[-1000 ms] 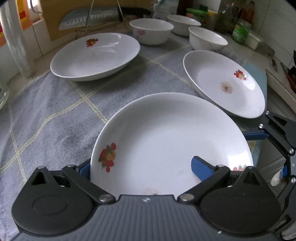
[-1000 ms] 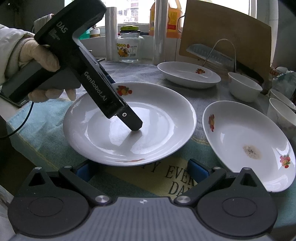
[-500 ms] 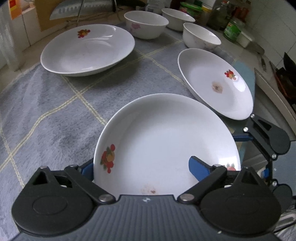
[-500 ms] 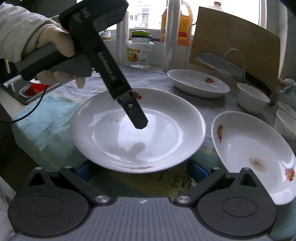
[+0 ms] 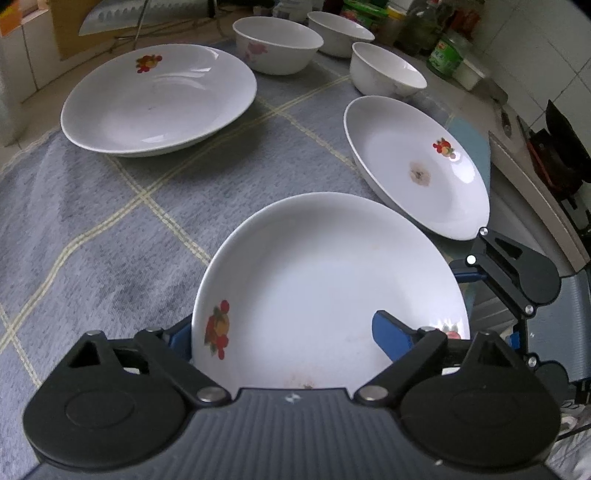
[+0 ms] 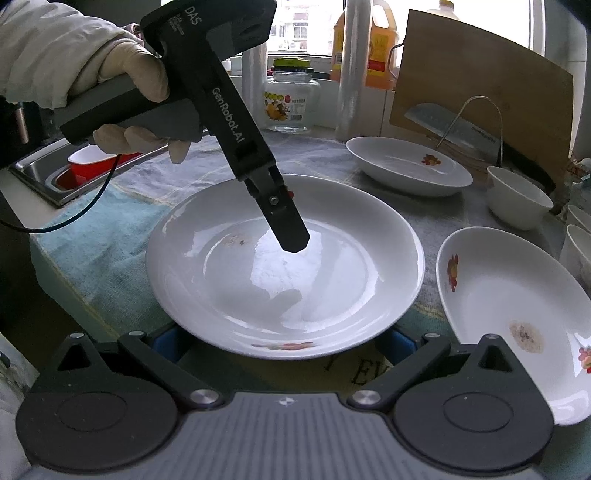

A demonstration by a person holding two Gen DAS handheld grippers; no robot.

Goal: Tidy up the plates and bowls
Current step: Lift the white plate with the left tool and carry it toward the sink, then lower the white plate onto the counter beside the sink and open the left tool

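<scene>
Plate [image 5: 328, 288] sits clamped by its near rim in your left tool [image 5: 291, 338], lifted clear of the worktop [image 5: 92, 229]. Right tool [image 6: 280, 345] is spread wide below its far edge, holding nothing. Thin rim grip — tilt it and the plate likely slips onto the stained plate [image 5: 417, 162] beside it.

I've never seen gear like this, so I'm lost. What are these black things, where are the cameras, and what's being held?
A person holds two handheld gripping tools, each with a camera looking along its fingers. One picture comes from each. The left tool clamps the rim of a plate, one finger above, one beneath. The right tool is open, by that plate's edge. On the cloth lie two more plates and three bowls.
</scene>
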